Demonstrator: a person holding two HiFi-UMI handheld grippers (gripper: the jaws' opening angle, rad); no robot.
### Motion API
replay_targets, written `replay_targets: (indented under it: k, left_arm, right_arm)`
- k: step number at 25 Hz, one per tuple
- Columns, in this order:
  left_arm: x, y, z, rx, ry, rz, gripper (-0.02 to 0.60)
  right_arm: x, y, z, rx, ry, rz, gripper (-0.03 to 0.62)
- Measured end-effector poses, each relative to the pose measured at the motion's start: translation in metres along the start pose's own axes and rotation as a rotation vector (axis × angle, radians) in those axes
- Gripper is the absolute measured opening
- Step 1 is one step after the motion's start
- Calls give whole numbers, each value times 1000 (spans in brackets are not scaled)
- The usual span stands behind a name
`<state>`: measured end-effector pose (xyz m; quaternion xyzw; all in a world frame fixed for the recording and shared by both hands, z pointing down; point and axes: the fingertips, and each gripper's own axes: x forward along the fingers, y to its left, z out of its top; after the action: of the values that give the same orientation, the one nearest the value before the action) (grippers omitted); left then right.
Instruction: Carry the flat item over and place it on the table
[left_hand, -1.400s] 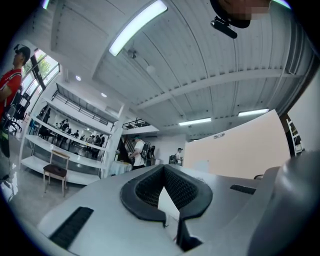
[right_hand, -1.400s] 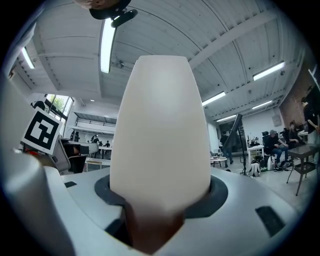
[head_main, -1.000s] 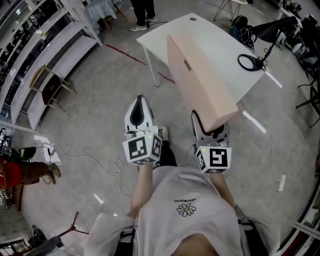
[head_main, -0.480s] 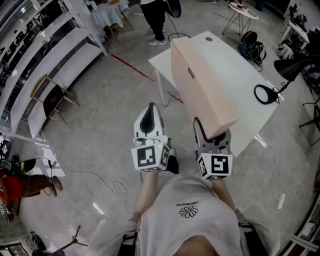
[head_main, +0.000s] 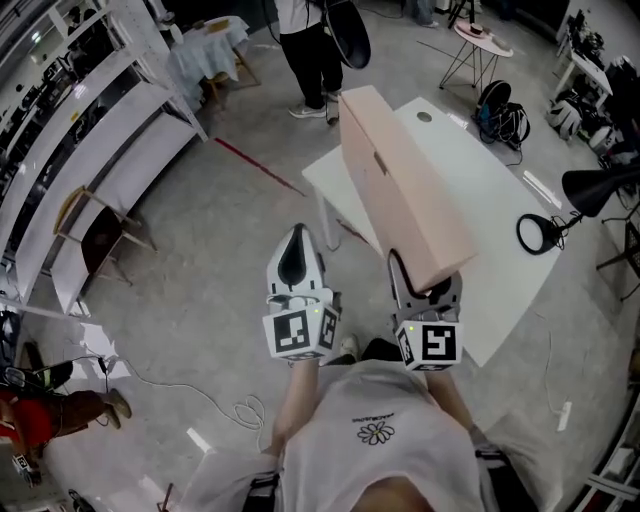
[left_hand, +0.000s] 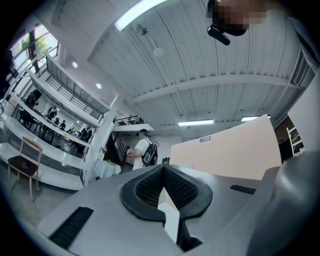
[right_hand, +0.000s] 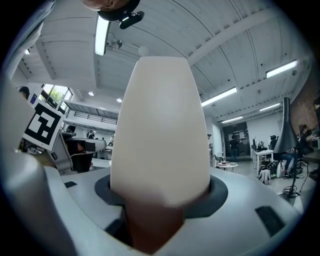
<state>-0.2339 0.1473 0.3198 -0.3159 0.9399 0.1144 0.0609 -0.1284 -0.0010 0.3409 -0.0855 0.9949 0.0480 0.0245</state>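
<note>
Head view: the left claw (head_main: 296, 236) is empty, jaws together. Beside it, the right claw (head_main: 427, 278) is clamped on the near end of the flat box (head_main: 400, 180), which is held on edge in the air along the white table (head_main: 500, 200).

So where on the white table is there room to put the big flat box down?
The table is mostly bare: the wide white stretch between the box and the lamp's ring base, from the round hole to the near edge. Only the lamp corner is crowded.
</note>
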Motion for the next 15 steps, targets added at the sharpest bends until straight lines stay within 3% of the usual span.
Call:
replay_targets:
  k: [10, 15]
  left_arm:
    - [46, -13, 10, 67, 5, 10, 6]
    - [66, -25, -3, 47, 17, -20, 6]
  right_arm:
    - [39, -36, 13, 51, -27, -4, 285]
    - [44, -50, 2, 28, -13, -13, 285]
